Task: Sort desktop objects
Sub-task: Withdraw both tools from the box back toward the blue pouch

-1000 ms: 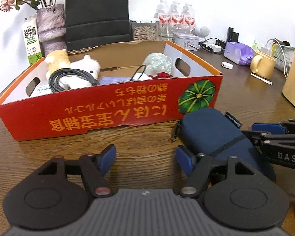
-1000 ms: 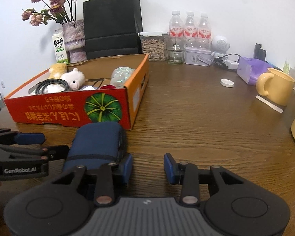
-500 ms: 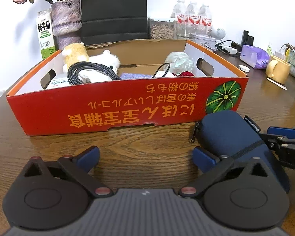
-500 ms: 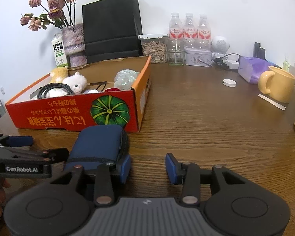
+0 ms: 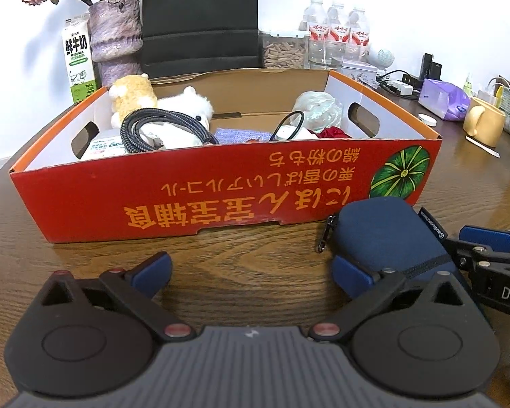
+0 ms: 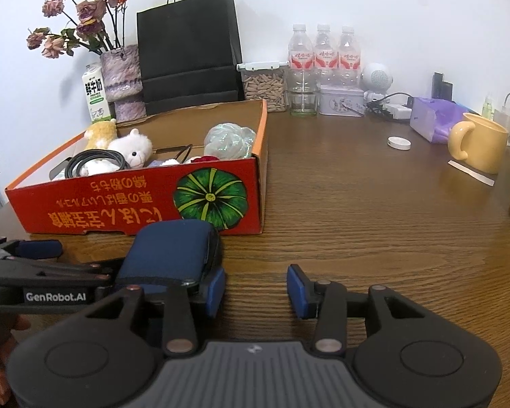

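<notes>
A navy zip pouch (image 5: 384, 234) lies on the wooden table just in front of the red cardboard box (image 5: 221, 200). My left gripper (image 5: 251, 270) stands wide open over bare wood, its right finger against the pouch's left side. In the right wrist view the pouch (image 6: 173, 251) sits left of my right gripper (image 6: 255, 290), which is open with nothing between its fingers. Its left finger rests beside the pouch's right edge. The box (image 6: 119, 204) holds two plush toys (image 5: 159, 102), a coiled black cable (image 5: 159, 125) and a clear plastic bundle (image 5: 318, 108).
A yellow mug (image 6: 479, 142), a purple tissue pack (image 6: 435, 119) and a white cap (image 6: 398, 142) sit at the right. Along the back wall stand water bottles (image 6: 323, 57), a black paper bag (image 6: 190, 51), a flower vase (image 6: 122, 78) and a milk carton (image 6: 93, 95).
My left gripper's jaws have spread from half open to fully wide. The right gripper has edged a little to the left beside the pouch. The pouch has stayed on the table.
</notes>
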`<state>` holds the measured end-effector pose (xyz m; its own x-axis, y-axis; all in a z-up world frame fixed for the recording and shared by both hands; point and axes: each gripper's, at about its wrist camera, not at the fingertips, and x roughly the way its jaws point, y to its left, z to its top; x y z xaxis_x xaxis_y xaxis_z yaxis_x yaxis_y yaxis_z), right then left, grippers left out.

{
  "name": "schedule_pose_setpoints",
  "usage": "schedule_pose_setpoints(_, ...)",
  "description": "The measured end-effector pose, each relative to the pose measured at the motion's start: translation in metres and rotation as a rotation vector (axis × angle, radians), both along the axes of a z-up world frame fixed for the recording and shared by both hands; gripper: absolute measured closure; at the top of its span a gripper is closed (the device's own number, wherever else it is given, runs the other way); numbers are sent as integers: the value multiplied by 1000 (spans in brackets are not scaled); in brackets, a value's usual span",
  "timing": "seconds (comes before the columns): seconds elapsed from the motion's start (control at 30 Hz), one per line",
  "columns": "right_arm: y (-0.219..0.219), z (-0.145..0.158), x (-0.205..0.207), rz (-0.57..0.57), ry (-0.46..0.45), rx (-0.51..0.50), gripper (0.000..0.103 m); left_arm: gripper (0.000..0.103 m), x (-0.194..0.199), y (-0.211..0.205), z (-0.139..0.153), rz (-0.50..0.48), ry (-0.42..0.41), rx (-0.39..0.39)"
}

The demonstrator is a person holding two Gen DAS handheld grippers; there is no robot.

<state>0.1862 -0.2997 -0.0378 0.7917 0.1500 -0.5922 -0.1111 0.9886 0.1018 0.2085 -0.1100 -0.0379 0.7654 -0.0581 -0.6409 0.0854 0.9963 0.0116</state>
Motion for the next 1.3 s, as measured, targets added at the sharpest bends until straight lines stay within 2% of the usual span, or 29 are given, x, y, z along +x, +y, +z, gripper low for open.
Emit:
schedule_pose_setpoints(0.63,-2,0,0,-22,-2,-3,53,0,0,0,0,-1,0,0)
schedule_pose_setpoints(1.3,-1,-1,0,-25,-1,-17,51,0,0,0,0,-1,0,0)
